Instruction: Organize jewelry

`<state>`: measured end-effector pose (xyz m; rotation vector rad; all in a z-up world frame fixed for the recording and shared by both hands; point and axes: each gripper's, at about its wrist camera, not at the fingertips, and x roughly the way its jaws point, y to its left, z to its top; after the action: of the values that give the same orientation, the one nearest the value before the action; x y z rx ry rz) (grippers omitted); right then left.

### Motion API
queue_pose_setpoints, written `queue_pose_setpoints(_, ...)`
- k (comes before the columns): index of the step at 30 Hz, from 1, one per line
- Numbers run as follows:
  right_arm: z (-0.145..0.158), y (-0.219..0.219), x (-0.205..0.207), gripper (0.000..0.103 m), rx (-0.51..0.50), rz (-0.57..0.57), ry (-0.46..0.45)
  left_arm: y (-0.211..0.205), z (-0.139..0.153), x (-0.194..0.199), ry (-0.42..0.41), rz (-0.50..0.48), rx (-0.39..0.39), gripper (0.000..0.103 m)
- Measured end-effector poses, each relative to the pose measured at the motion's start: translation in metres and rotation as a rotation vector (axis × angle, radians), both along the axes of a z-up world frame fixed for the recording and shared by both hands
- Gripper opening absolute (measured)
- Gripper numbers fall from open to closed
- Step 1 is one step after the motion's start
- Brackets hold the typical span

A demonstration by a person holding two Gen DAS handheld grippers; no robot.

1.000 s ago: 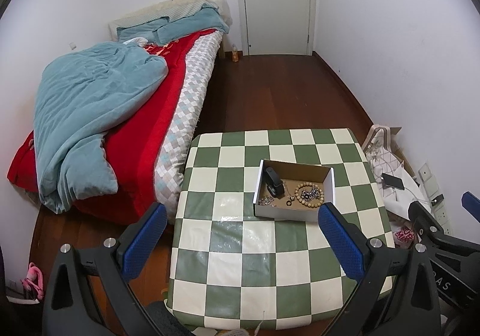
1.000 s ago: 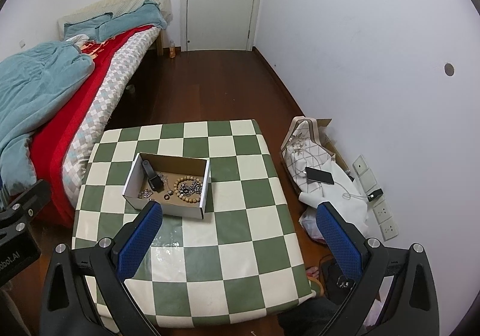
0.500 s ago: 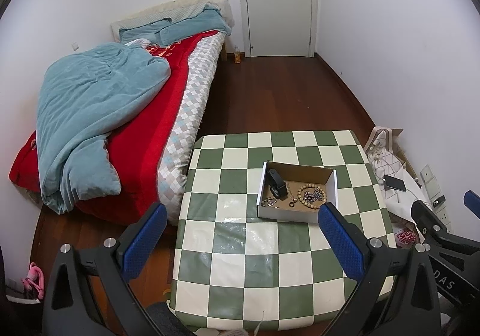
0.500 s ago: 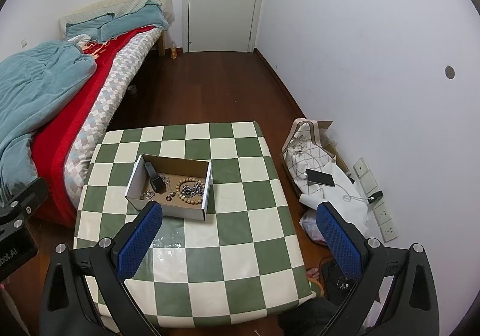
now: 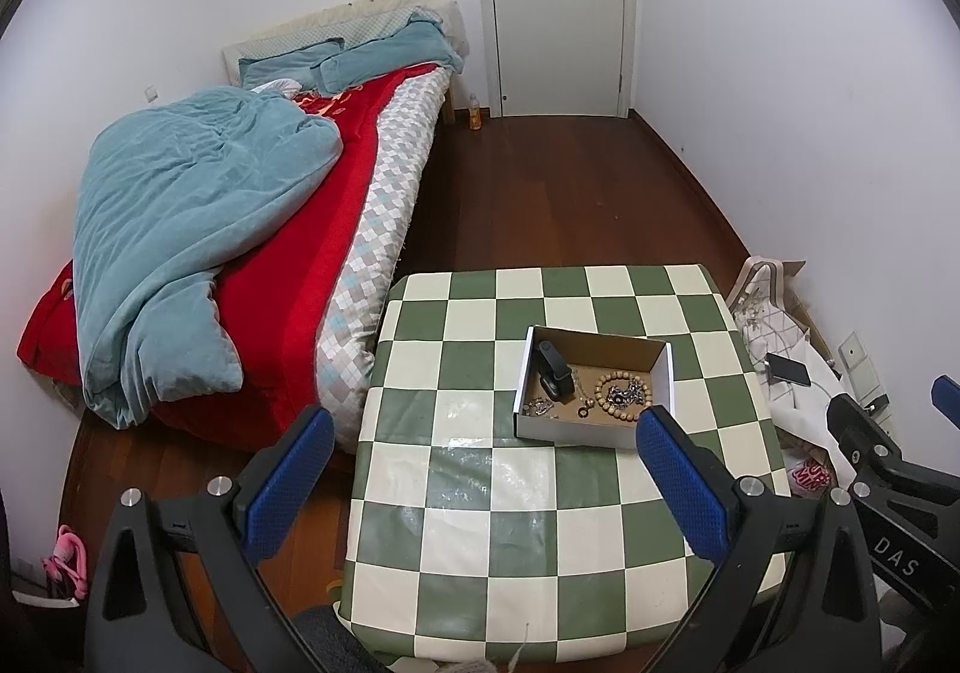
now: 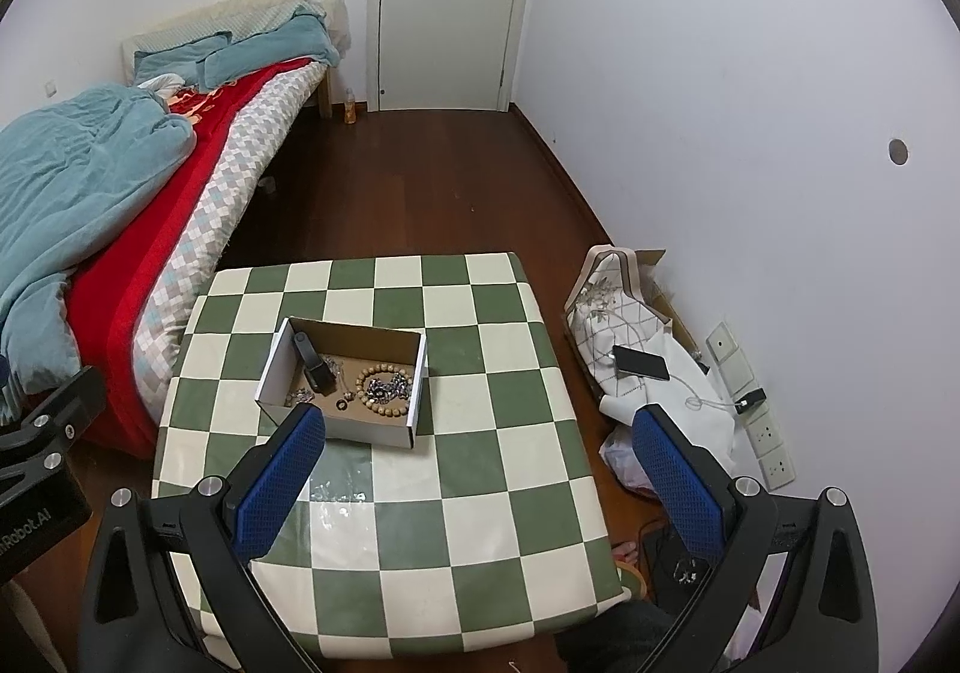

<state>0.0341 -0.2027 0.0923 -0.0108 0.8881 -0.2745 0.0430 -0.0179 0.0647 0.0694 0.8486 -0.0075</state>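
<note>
A shallow white cardboard box (image 5: 667, 373) (image 6: 420, 373) stands on the green-and-cream checked table (image 5: 480, 523) (image 6: 480, 493). Inside lie a wooden bead bracelet (image 5: 622, 395) (image 6: 384, 394) with a metal chain bundle in it, a black watch (image 5: 552, 367) (image 6: 312, 361), a small ring (image 5: 583, 412) (image 6: 341, 404) and a silver chain (image 5: 538, 406) (image 6: 298, 398). My left gripper (image 5: 486, 460) is open and empty, high above the table's near side. My right gripper (image 6: 480, 457) is open and empty, high above the table too.
A bed (image 5: 252, 229) with a red cover and teal duvet lies left of the table. A white bag with a phone (image 6: 641, 362) and wall sockets sit on the floor to the right. A closed white door (image 5: 558, 0) is at the far wall.
Both grippers have drawn back and up a little; the table and box look slightly smaller and farther. The jaws have stayed open.
</note>
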Motion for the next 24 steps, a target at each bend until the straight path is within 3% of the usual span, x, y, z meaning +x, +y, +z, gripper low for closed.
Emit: queue_pose_setpoints(24,0.011,0.001,-0.006,0.103,0.003,0.007,-0.019,-0.001,0.003,0.0,-0.005,0.003,0.001,0.103)
